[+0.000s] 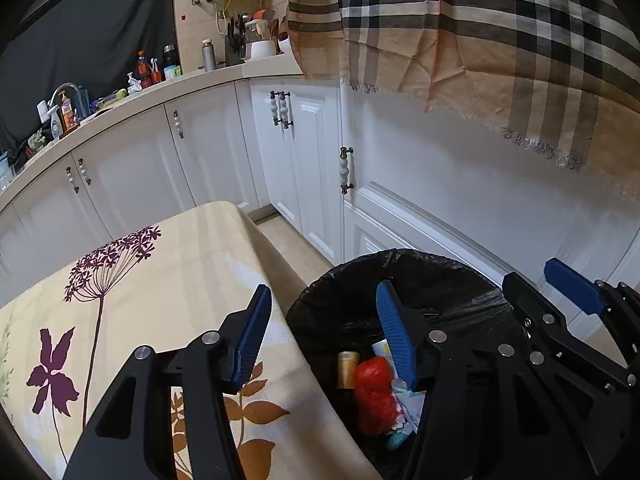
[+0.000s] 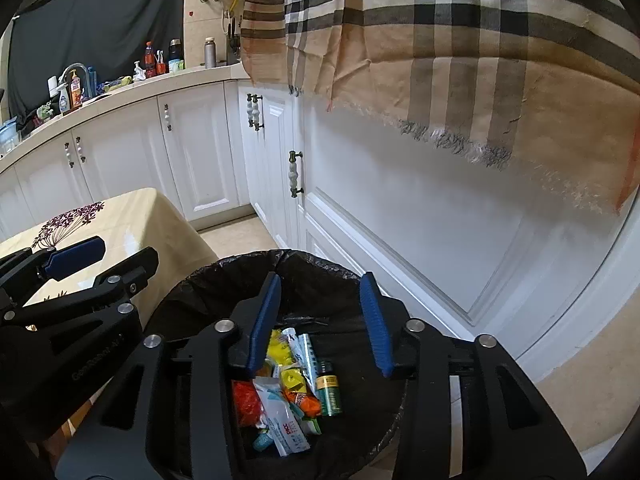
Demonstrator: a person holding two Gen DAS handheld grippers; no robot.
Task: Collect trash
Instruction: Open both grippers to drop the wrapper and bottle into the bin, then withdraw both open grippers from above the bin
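A round bin with a black liner (image 1: 440, 276) (image 2: 200, 292) stands on the floor beside the table. It holds several pieces of trash: a red crumpled bag (image 1: 374, 392) (image 2: 246, 402), white wrappers (image 2: 282, 420), yellow wrappers (image 2: 280, 352) and a green battery (image 2: 329, 394). My left gripper (image 1: 324, 320) is open and empty, straddling the table edge and the bin's left rim. My right gripper (image 2: 320, 312) is open and empty, right above the bin's mouth. The right gripper also shows in the left wrist view (image 1: 560, 292); the left one shows in the right wrist view (image 2: 104, 256).
The table (image 1: 192, 264) has a cream floral cloth. White cabinets (image 1: 304, 152) run behind the bin. A plaid cloth (image 1: 480, 32) hangs from above. The counter (image 1: 120, 100) carries bottles, a knife block and a tap.
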